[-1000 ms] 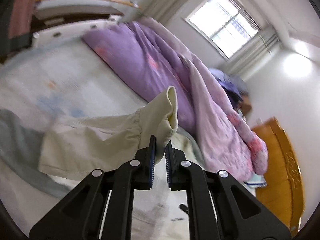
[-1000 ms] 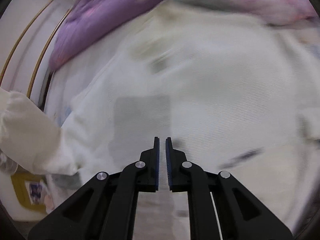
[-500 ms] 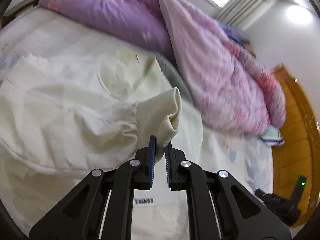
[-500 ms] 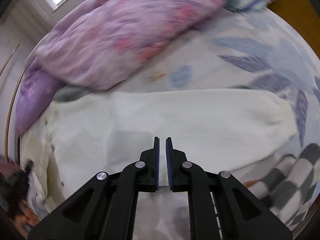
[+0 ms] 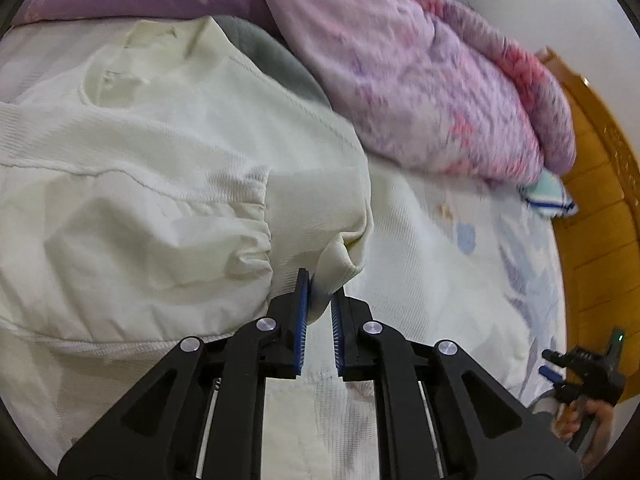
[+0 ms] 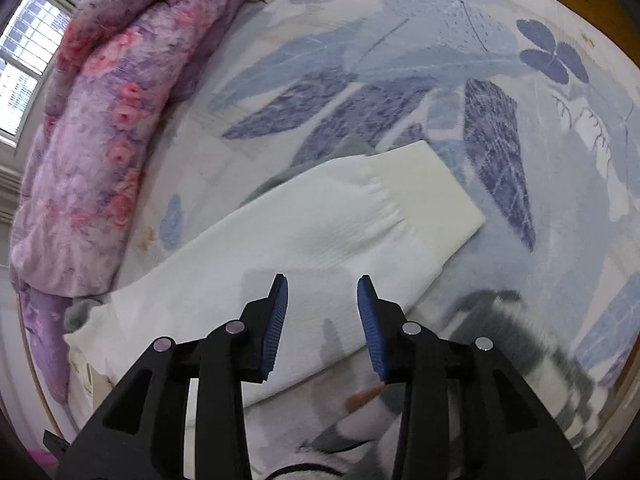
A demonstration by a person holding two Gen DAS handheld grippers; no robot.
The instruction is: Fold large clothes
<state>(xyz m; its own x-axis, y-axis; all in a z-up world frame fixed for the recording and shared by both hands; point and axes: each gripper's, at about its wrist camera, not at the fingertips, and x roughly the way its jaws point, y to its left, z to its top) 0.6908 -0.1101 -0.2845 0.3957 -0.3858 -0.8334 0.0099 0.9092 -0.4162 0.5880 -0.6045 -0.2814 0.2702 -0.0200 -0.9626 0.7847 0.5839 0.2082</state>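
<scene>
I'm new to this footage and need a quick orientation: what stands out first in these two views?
The cream sweatshirt fills the left view, its cuff pinched in the left gripper. In the right view its other sleeve lies flat on the leaf-print sheet, with the open right gripper poised over it. A pink-purple quilt is heaped along the far side of the bed.
</scene>
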